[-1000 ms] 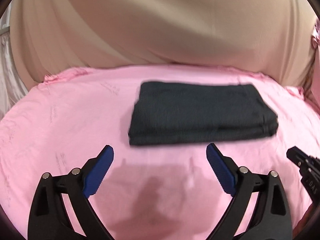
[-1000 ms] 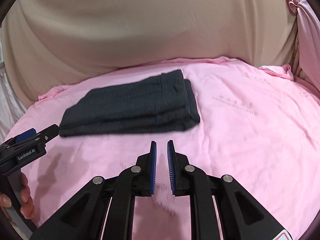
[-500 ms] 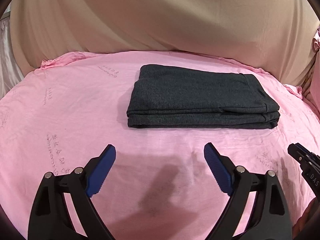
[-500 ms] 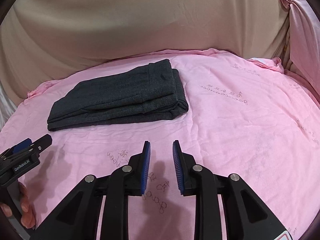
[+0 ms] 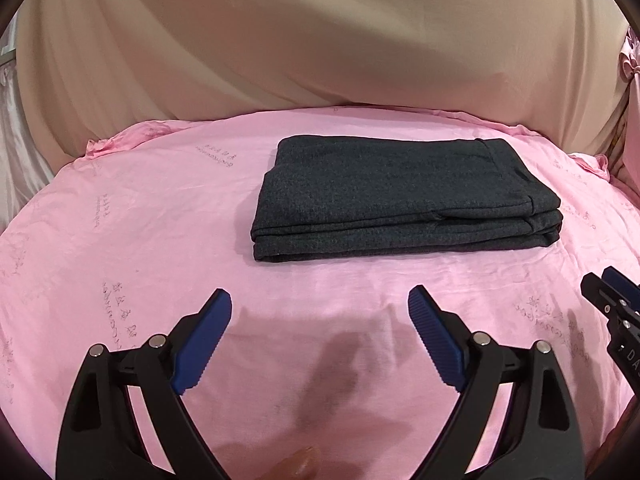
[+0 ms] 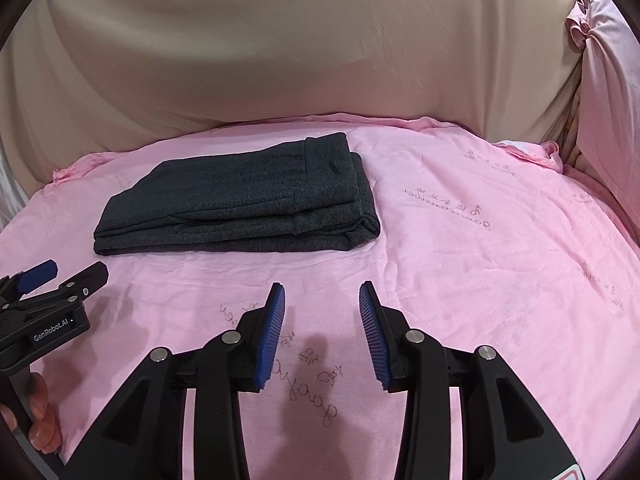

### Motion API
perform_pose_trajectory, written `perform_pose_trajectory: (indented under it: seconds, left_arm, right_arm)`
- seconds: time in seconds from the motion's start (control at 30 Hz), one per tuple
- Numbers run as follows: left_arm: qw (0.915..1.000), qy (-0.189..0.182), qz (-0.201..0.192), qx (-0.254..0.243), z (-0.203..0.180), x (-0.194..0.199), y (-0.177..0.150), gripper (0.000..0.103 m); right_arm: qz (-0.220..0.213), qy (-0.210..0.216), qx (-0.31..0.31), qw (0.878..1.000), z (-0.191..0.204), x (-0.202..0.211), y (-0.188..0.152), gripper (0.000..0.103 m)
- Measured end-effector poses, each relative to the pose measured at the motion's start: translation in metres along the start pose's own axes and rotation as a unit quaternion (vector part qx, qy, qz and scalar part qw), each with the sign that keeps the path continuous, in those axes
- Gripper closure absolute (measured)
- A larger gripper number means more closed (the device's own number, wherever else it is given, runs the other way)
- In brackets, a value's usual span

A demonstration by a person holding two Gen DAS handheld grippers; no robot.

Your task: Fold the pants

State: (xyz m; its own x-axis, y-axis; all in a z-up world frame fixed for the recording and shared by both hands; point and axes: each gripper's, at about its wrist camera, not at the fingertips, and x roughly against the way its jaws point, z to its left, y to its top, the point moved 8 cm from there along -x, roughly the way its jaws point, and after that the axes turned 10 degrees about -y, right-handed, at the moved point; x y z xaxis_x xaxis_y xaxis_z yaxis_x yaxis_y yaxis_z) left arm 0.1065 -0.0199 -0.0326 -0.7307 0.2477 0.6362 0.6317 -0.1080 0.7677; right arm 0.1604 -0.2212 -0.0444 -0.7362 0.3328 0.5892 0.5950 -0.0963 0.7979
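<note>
1. The dark grey pants lie on the pink sheet, already in a flat, layered rectangle that looks fully folded; I judge the folding to be done or nearly so.
2. The bundle lies ahead of both tongs, with bare sheet between it and each pair. Neither touches it.
3. Its long axis runs left to right across both views, so its near long edge faces the tongs broadside; the waistband end points to the right.
4. The left tongs stand wide apart and hold nothing. The bundle sits ahead of them, slightly to the right.
5. The right tongs are also parted, less widely, and empty. The bundle lies ahead and to their left, its right end nearest.
6. Both seem about equally near. Any further tidying would fall to each on its own end.
7. A beige cloth backdrop hangs behind the sheet.
</note>
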Motion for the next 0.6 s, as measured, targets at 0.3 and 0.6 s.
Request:
perform_pose_trajectory:
  seconds: [0.3, 0.6]
  left_arm:
    - [0.9999, 0.005, -0.002, -0.009, -0.0025, 0.0014, 0.0009, 0.015]
    - [1.0, 0.006, 0.0, -0.007, -0.0014, 0.0003, 0.0007, 0.015]
  right_arm:
    - [-0.001, 0.0, 0.001, 1.0, -0.0001, 0.0013, -0.0002, 0.061]
    - [-0.002, 0.0, 0.002, 1.0, 0.0002, 0.0013, -0.0001, 0.061]
